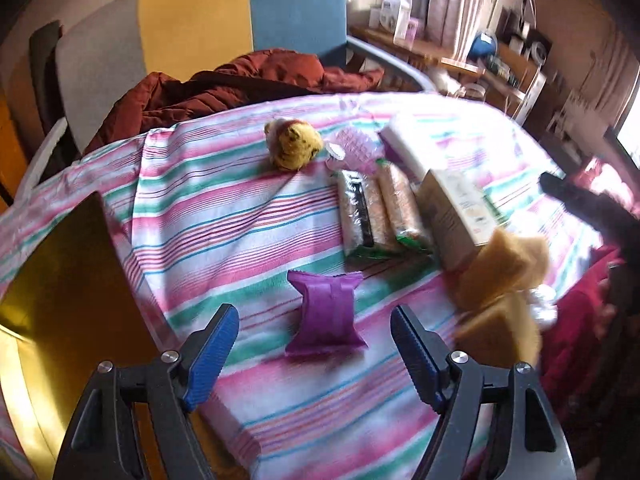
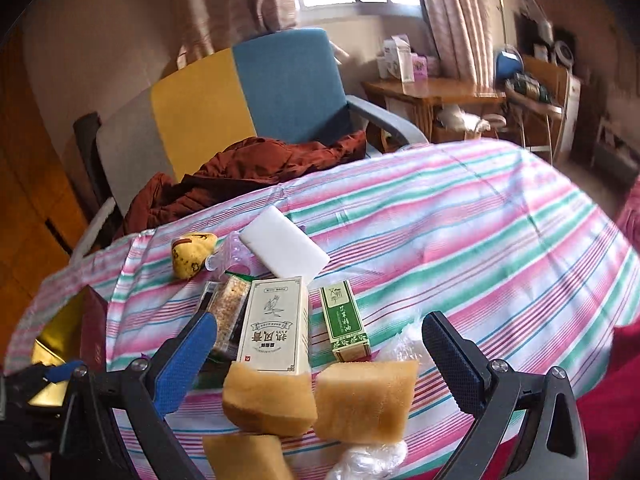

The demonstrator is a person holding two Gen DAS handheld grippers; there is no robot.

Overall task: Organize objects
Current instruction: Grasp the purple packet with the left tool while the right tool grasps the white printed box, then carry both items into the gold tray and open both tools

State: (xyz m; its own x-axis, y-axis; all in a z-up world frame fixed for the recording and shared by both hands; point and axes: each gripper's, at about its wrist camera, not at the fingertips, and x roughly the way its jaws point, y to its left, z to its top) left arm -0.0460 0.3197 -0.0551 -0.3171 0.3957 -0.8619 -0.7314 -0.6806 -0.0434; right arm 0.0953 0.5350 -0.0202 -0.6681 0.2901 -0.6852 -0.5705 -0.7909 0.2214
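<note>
The tall cream cardboard box [image 2: 274,328] lying on the striped cloth carries large dark Chinese characters near its lower end, reading roughly 抗风膏, under a line drawing of a plant. The narrow green and white carton [image 2: 345,322] just beside it bears green characters too small and blurred to read. Print on the same cream box in the left wrist view is illegible.

Bare striped cloth [image 2: 460,216] lies right of the green box [image 2: 346,322]; 3 sponges [image 2: 366,398], perhaps touching, crowd the near edge.

Your left wrist view looked low across the striped table [image 1: 200,216] toward its far edge. Your right wrist view faced likewise; both shared the cream box [image 1: 452,216] [image 2: 276,324] and sponges [image 1: 500,280] [image 2: 364,396].
</note>
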